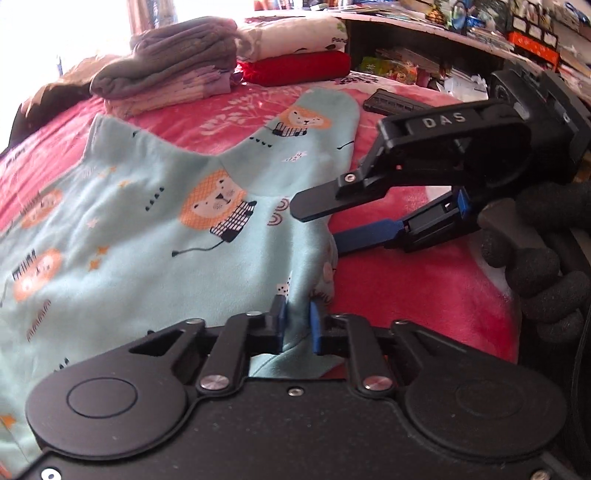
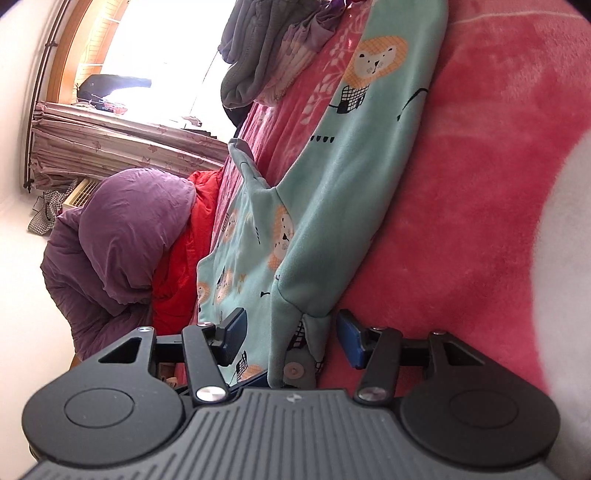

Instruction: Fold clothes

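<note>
A mint-green garment with lion prints (image 1: 147, 229) lies spread on the pink blanket (image 1: 424, 295). My left gripper (image 1: 297, 323) is shut on a pinched-up fold at the garment's near right edge, with cloth showing between the blue pads. At that same right edge is my right gripper (image 1: 317, 229), held by a black-gloved hand (image 1: 546, 266). Its black finger sits above the cloth and its blue finger lies low beside it. In the right wrist view the garment (image 2: 332, 166) hangs between the fingers of the right gripper (image 2: 291, 332), which stand apart and do not press on it.
Folded clothes are stacked at the far side of the bed: a grey and lilac pile (image 1: 166, 74), a red piece (image 1: 295, 68) and a white one (image 1: 295, 35). A black flat object (image 1: 391, 103) lies near a cluttered shelf (image 1: 443, 55). A purple duvet (image 2: 122, 229) is bunched beyond the garment.
</note>
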{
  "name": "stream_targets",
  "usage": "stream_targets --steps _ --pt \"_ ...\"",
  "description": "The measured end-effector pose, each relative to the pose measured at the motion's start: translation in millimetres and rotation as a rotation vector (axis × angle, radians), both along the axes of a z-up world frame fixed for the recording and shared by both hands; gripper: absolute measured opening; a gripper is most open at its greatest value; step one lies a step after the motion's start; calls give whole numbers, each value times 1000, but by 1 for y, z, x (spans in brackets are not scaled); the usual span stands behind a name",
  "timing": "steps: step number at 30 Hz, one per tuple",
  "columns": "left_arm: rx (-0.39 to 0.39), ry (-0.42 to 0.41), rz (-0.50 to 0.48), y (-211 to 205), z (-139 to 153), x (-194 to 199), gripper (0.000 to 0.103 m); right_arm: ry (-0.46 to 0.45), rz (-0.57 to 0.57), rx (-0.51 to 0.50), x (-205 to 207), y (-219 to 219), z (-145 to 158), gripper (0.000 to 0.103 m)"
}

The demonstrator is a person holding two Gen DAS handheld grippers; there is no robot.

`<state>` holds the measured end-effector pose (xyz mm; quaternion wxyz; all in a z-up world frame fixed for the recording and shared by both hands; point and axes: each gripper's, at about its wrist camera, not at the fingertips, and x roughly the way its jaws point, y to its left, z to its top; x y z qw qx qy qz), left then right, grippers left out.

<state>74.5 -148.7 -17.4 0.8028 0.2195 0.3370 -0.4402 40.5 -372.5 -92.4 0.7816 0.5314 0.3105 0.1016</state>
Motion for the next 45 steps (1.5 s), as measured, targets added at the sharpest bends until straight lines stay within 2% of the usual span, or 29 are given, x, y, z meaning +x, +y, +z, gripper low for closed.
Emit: stream_targets --steps 4,7,9,12,14,16,18,19,22,23,25,28,30,34,37,38,40,42,45 --pt "22 -115 3 -2 14 -8 6 -6 -1 13 -1 -1 1 58" --pt "47 -146 -9 -5 19 -11 6 -8 -1 16 0 -1 1 59" --pt "20 -106 22 -1 21 -5 6 -11 0 16 0 -1 1 59" --pt "-53 44 114 10 22 18 6 -23 1 18 -3 1 4 60" --pt "27 -22 122 4 20 20 6 -31 -1 8 -7 1 6 59" --pt "54 -24 103 -1 20 23 6 -41 -5 -26 -10 2 10 56" --pt "104 -37 54 -8 20 21 6 -47 8 -69 -9 5 12 48" --pt "129 -43 29 -11 19 21 6 -44 22 -89 -7 8 13 47" --pt "98 25 6 -8 21 28 6 -40 48 -121 -2 17 13 45" --pt "91 40 -1 -6 22 30 6 -35 42 -161 -2 19 15 44" --pt "86 50 -1 -4 25 33 6 -22 16 -239 -3 20 18 39" --pt "82 56 0 -6 32 37 6 5 6 -278 -2 17 16 28" --pt "96 48 2 -9 35 39 6 14 21 -302 -2 18 17 26" --pt "166 -34 -24 -17 33 36 6 24 57 -372 -1 25 20 25" --pt "201 -119 -55 -17 28 27 6 0 66 -312 0 23 19 27" --pt "230 -177 -70 -18 26 21 6 -2 70 -303 0 23 18 28" --pt "304 -355 -129 -23 20 1 6 2 78 -303 0 25 18 27" --pt "384 -548 -202 -27 9 -22 6 -1 77 -252 0 22 16 27" --pt "449 -687 -273 -28 -10 -45 6 17 48 -123 -1 12 5 27"
